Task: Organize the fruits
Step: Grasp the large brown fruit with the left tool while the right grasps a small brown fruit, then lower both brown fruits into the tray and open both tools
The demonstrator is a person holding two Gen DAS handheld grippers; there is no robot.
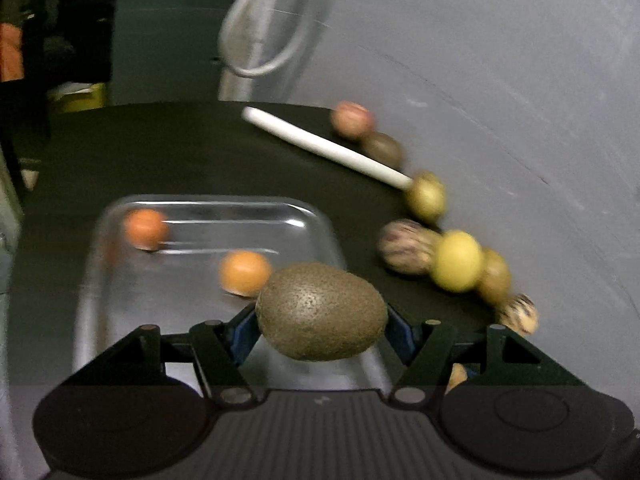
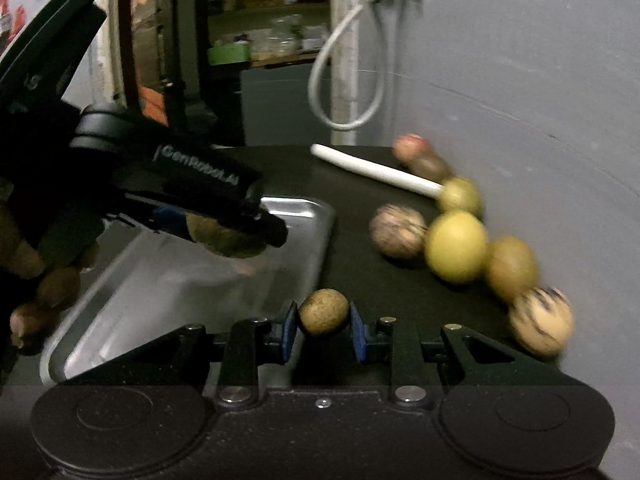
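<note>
My left gripper is shut on a brown kiwi, held above the near right part of a clear tray. Two orange fruits lie in that tray. The right wrist view shows the left gripper from the side, the kiwi in it over the tray. My right gripper is shut on a small round brown fruit, just off the tray's right rim over the black table. A yellow lemon sits among the loose fruits on the right.
A row of loose fruits runs along the grey wall: striped ones, brown ones, a pinkish one. A white stick lies at the back. A cable loop hangs on the wall. A hand grips the left tool.
</note>
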